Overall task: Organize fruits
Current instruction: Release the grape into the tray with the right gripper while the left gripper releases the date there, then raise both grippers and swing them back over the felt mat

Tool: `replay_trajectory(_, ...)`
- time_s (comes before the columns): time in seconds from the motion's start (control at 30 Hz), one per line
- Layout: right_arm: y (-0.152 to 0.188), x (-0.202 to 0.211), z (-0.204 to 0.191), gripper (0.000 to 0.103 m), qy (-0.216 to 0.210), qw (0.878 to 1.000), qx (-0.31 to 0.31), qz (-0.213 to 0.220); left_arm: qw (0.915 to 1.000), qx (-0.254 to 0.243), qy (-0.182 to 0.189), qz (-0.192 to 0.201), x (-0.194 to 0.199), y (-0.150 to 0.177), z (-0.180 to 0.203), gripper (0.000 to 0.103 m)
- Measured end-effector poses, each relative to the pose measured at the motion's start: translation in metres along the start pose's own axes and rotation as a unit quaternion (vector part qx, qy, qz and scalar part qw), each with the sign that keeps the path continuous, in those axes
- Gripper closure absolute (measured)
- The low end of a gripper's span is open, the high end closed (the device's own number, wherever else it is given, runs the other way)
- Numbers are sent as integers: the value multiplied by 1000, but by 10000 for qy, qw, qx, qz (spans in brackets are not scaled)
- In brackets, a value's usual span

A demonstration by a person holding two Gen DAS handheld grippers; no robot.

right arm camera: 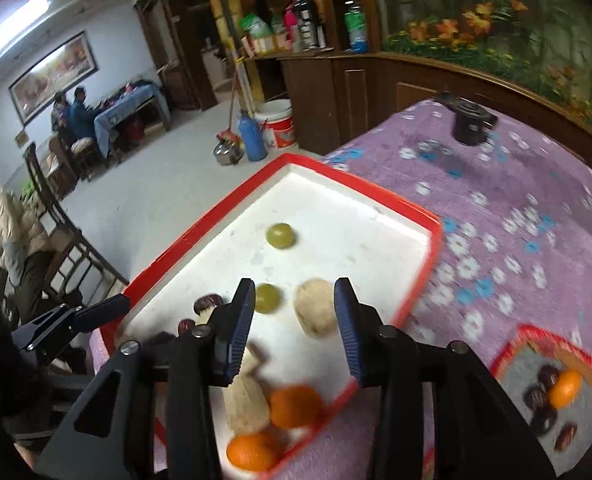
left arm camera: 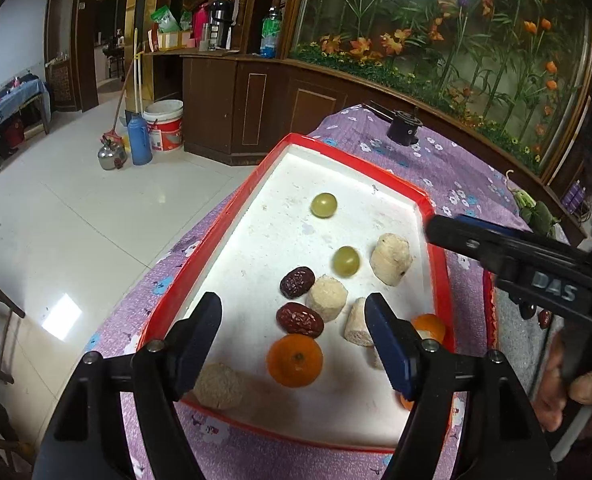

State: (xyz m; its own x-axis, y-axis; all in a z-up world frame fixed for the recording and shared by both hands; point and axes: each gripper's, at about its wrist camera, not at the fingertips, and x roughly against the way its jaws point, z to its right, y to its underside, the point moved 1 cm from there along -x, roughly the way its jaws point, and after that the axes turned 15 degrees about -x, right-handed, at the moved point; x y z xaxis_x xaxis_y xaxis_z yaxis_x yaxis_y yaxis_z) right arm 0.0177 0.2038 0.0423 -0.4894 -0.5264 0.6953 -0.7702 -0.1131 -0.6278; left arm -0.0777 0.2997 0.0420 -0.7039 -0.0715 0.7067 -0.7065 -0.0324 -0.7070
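Observation:
A red-rimmed white tray (left arm camera: 211,256) (right arm camera: 416,216) lies on the purple flowered cloth. It holds two green grapes (left arm camera: 324,205) (right arm camera: 280,235), two red dates (left arm camera: 299,319), several pale cut chunks (left arm camera: 391,259) (right arm camera: 316,308) and tangerines (left arm camera: 294,360) (right arm camera: 296,406). My left gripper (left arm camera: 293,332) hangs open over the near end of the tray, above the dates and a tangerine. My right gripper (right arm camera: 293,328) is open above the tray's right part, with a pale chunk and a grape showing between its fingers; it enters the left wrist view (left arm camera: 436,230) from the right.
A second red-rimmed tray (right arm camera: 536,360) at the right holds dates and a tangerine (right arm camera: 564,390). A black cylinder (left arm camera: 404,128) stands on the far cloth. The table edge drops to a tiled floor at the left. People sit at a far table (right arm camera: 75,116).

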Motion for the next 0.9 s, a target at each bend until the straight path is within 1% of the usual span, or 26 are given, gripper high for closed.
replay_trajectory(0.03, 3, 4, 5, 60, -26, 10000, -89, 15, 10000, -57, -70, -1, 3, 0, 4, 23)
replay_trajectory(0.13, 18, 22, 22, 60, -11, 9994, -348, 43, 9992, -308, -254, -79, 11, 2, 21, 23)
replay_trajectory(0.17, 24, 29, 31, 60, 4, 9989, -467, 64, 9988, -411, -255, -94, 14, 2, 28, 23)
replay_trajectory(0.23, 34, 41, 42, 60, -6, 9978, -650, 123, 9980, -622, -126, -79, 18, 0, 45, 23)
replay_trajectory(0.3, 43, 57, 54, 60, -18, 9960, -861, 232, 9969, -787, -71, -68, 25, 1, 60, 23)
replay_trajectory(0.43, 61, 95, 77, 59, -5, 9913, -1201, 532, 9918, -1219, -375, 77, 46, 2, 89, 23)
replay_trajectory(0.53, 73, 122, 93, 57, 22, 9879, -1376, 717, 9875, -1471, -524, 206, 61, 3, 104, 23)
replay_trajectory(0.73, 89, 177, 122, 57, 81, 9787, -1650, 1217, 9823, -1722, -592, 444, 91, 2, 131, 23)
replay_trajectory(0.8, 91, 203, 132, 57, 140, 9735, -1729, 1489, 9794, -1839, -638, 530, 101, 2, 139, 23)
replay_trajectory(0.9, 90, 254, 148, 57, 293, 9644, -1744, 1964, 9752, -1965, -723, 722, 117, -1, 150, 23)
